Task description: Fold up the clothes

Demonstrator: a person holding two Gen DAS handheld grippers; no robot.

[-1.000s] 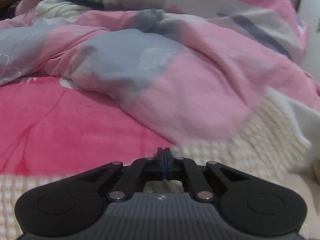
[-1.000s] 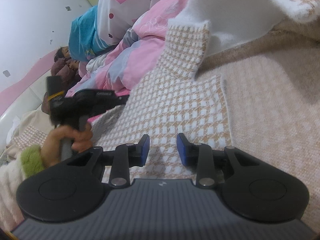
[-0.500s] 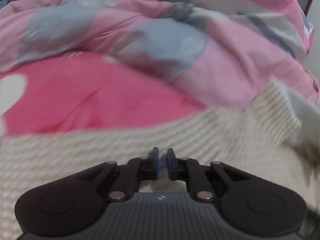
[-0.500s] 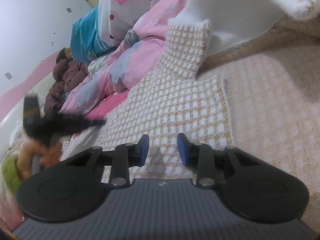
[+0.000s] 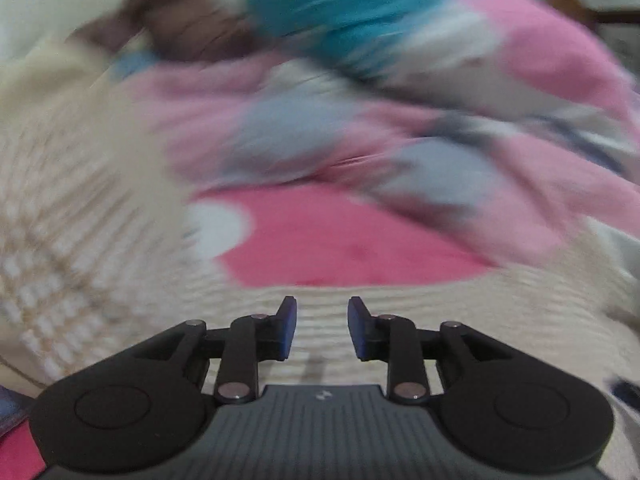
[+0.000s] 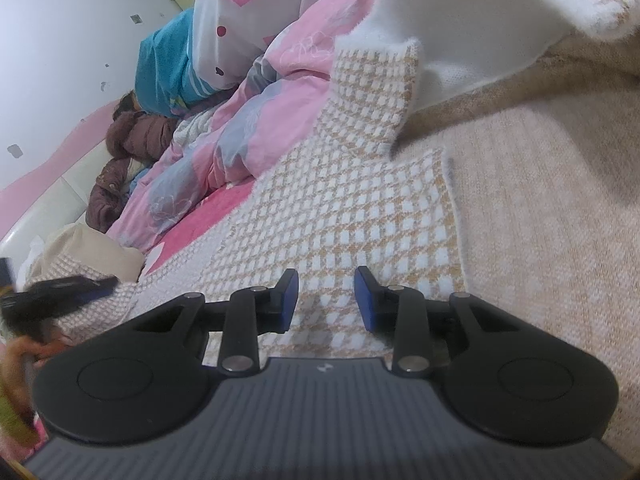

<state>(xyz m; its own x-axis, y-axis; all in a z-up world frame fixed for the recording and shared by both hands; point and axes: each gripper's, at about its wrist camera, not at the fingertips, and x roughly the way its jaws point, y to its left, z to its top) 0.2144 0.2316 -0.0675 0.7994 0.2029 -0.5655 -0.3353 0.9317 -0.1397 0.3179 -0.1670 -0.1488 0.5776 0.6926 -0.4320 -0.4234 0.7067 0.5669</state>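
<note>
Checked sweater (image 6: 344, 216) spread on bed, straight ahead under right gripper (image 6: 326, 300); both grippers parted, empty (left gripper (image 5: 319, 328) view blurred).

My left tongs (image 5: 319, 328) and right tongs (image 6: 326, 300) match: black linkage arms, silver rivets, blue pads, ribbed grey housing with a small white logo. A fuzzy green cuff (image 6: 12, 412) shows.

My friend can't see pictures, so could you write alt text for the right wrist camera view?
An open black two-finger gripper with blue pads hovers over a tan-and-white checked knitted garment spread on a bed, holding nothing. A rumpled pink-and-grey patterned quilt lies behind, and at far left a hand holds the blurred second gripper.
</note>
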